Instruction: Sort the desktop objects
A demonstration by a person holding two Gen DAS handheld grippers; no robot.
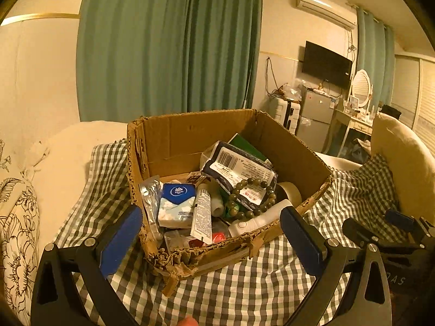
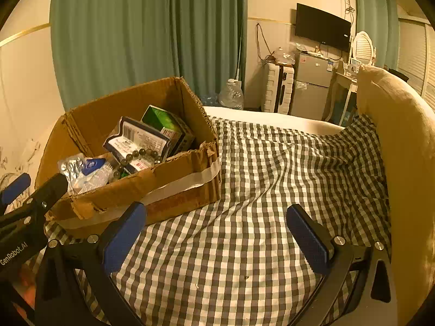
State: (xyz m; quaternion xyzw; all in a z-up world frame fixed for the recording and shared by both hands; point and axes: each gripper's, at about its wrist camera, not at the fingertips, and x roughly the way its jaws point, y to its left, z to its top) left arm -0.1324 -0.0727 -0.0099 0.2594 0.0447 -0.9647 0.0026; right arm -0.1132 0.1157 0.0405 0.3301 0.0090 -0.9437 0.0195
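A torn cardboard box (image 1: 174, 135) stands on a checked cloth (image 1: 244, 285). Inside lie a blue tissue pack (image 1: 178, 203), a white tube (image 1: 202, 214), a bead bracelet (image 1: 252, 198), a dark barcoded packet (image 1: 239, 168), a tape roll (image 1: 289, 190) and a white bottle (image 1: 261, 218). My left gripper (image 1: 212, 225) is open and empty, its blue pads either side of the box's near rim. My right gripper (image 2: 217, 222) is open and empty over bare cloth, right of the box (image 2: 168, 190). A green carton (image 2: 163, 122) shows in the box.
A cream cushion (image 2: 402, 163) rises at the right edge. A floral pillow (image 1: 16, 231) lies at the left. Green curtains (image 1: 168, 43), a fridge (image 2: 312, 87) and a wall TV (image 2: 322, 27) stand behind. The right gripper shows in the left view (image 1: 380, 233).
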